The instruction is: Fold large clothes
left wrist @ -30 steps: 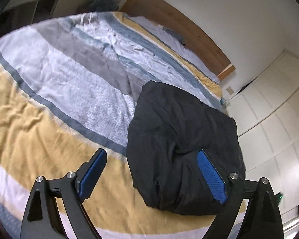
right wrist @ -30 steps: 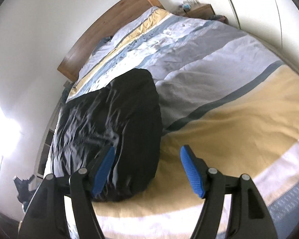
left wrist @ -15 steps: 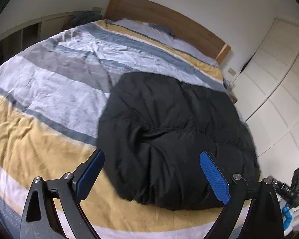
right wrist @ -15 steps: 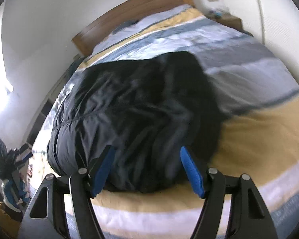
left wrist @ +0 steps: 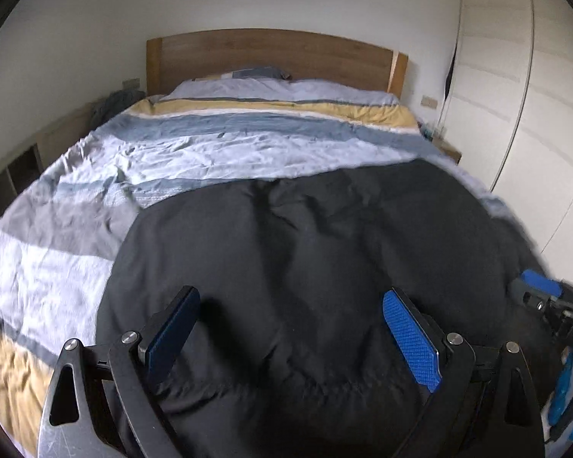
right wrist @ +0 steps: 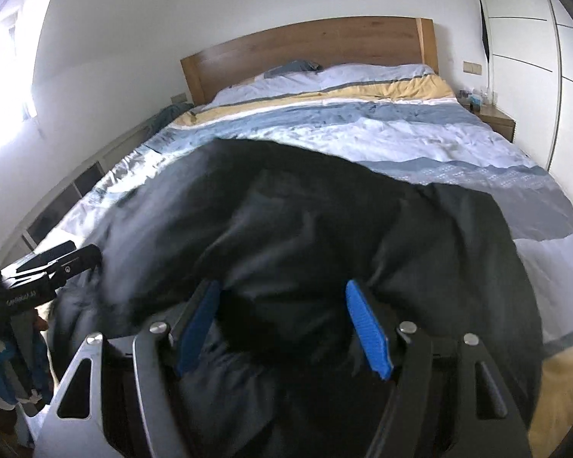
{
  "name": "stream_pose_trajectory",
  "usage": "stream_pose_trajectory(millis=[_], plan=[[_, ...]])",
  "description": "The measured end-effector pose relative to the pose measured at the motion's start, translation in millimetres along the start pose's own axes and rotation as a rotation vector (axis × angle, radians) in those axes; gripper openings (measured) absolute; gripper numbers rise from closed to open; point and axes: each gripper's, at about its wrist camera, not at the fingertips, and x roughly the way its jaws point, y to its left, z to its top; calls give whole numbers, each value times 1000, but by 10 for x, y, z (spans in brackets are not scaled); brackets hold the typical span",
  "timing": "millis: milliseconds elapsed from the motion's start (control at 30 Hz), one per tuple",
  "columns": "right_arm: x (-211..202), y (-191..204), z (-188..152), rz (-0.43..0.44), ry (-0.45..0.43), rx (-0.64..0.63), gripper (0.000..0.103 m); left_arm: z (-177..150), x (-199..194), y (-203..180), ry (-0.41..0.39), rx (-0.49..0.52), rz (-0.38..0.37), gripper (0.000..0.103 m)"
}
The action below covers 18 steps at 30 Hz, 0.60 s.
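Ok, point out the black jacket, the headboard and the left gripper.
black jacket [left wrist: 324,252]: left wrist view, middle of its top.
headboard [left wrist: 271,57]: left wrist view, panel centre.
left gripper [left wrist: 290,339]: left wrist view, between fingertips.

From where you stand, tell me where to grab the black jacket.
Grip the black jacket along its near hem, one gripper towards each corner, coming from the foot of the bed. It lies spread flat with that edge nearest, and both pairs of fingers stand open over it.

1. A bed [left wrist: 271,57] with a wooden headboard lies ahead of both claws.
2. A striped duvet [left wrist: 248,145] in white, grey, blue and yellow covers it.
3. A black garment [left wrist: 317,252] lies on the duvet, directly beneath and ahead of the claws.
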Motion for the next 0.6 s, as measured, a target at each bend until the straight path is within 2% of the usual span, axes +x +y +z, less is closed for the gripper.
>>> stream_pose_trajectory(millis=[133,367,467,600], plan=[[148,-175,-85,-10,-3,20,68,-113,190,4,12,12,17,100],[134,-578,-137,-70,2,122,70,-143,184,10,15,14,16,101],[78,-579,-53,-86,3,124,70,-87,124,-14,9,21,12,101],[30,-428,128,-49,-22,100,70,49,42,-56,-16,30,0,101]])
